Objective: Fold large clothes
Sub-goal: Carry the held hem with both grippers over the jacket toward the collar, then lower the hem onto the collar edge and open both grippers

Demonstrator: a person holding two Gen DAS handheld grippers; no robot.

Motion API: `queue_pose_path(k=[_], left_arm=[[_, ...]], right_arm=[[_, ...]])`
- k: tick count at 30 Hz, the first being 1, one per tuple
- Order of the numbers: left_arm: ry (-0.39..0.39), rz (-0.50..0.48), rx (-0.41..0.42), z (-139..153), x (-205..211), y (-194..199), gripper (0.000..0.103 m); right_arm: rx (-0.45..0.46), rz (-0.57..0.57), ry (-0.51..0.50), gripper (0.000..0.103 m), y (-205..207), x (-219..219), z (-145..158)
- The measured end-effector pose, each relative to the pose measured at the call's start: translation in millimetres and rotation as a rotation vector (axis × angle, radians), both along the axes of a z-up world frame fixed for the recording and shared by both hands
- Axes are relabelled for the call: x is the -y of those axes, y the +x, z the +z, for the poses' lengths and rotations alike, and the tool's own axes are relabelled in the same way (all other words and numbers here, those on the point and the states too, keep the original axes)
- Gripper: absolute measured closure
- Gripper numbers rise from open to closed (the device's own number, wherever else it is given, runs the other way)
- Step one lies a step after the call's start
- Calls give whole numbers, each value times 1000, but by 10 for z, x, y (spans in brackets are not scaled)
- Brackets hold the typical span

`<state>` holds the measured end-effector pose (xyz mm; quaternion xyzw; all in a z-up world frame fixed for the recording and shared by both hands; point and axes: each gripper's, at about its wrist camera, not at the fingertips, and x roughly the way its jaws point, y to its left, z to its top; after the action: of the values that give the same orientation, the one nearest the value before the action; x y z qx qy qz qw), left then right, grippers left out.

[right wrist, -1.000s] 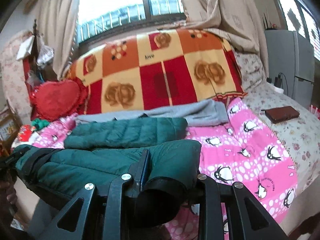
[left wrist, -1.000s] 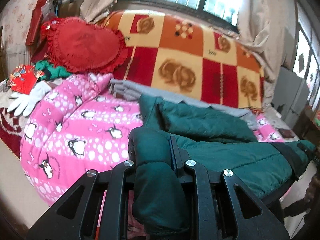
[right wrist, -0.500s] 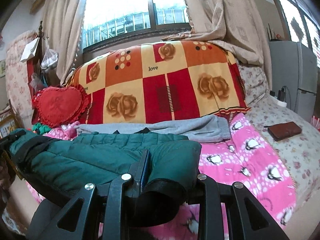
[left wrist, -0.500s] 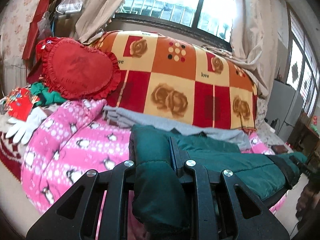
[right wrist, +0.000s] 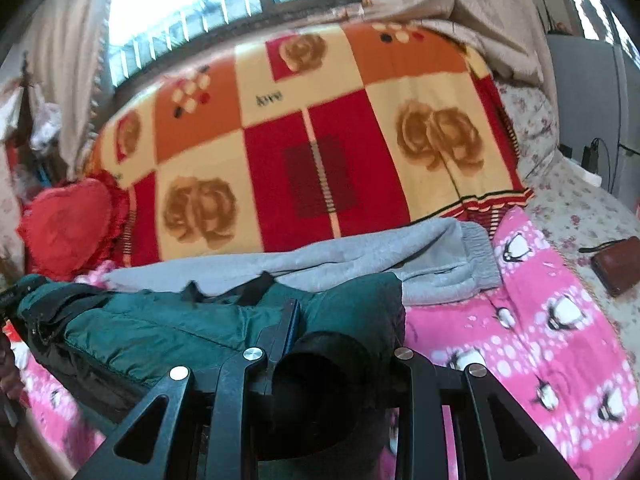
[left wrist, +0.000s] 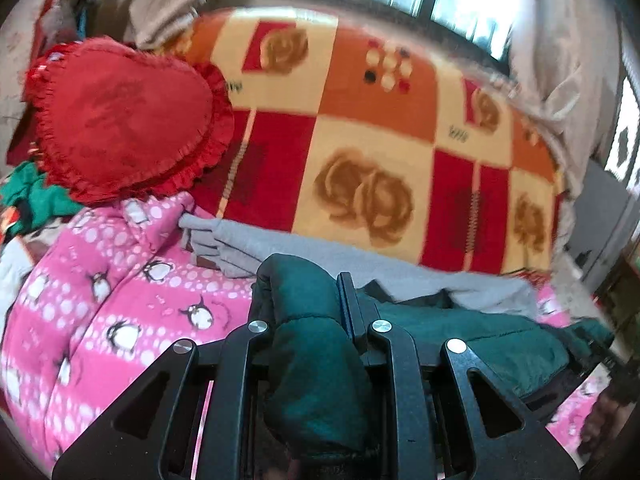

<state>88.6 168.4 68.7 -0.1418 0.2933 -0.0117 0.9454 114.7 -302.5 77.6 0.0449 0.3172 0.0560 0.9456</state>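
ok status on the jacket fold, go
Left hand-held gripper and right hand-held gripper both shut on green jacket, held between them. Grey sweatpants lie just beyond, on pink blanket.

A lived-in home bedroom: a pink penguin-print quilt [left wrist: 120,312] is covering the bed, a red and orange rose-patterned blanket [right wrist: 320,148] is lying heaped behind it, a red heart-shaped cushion [left wrist: 124,120] is leaning at one end, and beige curtains [right wrist: 460,4] are hanging beside a barred, sunlit window [right wrist: 192,12].

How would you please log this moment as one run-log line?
left gripper: shut on green jacket | right gripper: shut on green jacket | grey trousers: behind
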Motion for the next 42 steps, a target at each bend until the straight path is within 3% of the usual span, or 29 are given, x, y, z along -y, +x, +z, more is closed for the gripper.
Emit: queue_pose_path(k=[7, 10, 13, 16, 19, 23, 25, 26, 27, 30, 38, 42], left_arm=[[-16, 28, -234, -776, -24, 940, 84], [26, 8, -244, -979, 58, 1075, 83], [-21, 8, -238, -1155, 31, 1111, 82], [-59, 10, -210, -1241, 14, 1121, 81], [-62, 11, -209, -1239, 26, 1139, 81], [-112, -21, -275, -1160, -51, 1194, 75], [-168, -45, -296, -1095, -138, 1180, 64], [-196, -53, -302, -1061, -176, 1162, 53], [-237, -65, -301, -1012, -227, 1137, 43], [-293, -68, -277, -846, -321, 1052, 21], [-247, -38, -170, -429, -331, 926, 21], [-144, -111, -161, -378, 57, 1041, 21]], right_arm=[[-132, -35, -2, 77, 743, -40, -446], [-183, -48, 12, 72, 958, -30, -672], [-242, -23, 56, 68, 1133, 9, -938], [-239, -8, 114, 67, 1161, 67, -1075], [-250, -6, 131, 66, 1148, 96, -1080], [-265, -18, 158, 63, 1092, 151, -898], [-237, -22, 275, 51, 1006, 270, -784], [-227, -21, 338, 33, 964, 329, -731], [-208, -21, 397, 22, 904, 390, -660], [-185, -23, 411, 22, 809, 403, -501], [-168, 25, 237, 22, 786, 79, -232], [-186, 39, 194, 22, 964, -141, -229]])
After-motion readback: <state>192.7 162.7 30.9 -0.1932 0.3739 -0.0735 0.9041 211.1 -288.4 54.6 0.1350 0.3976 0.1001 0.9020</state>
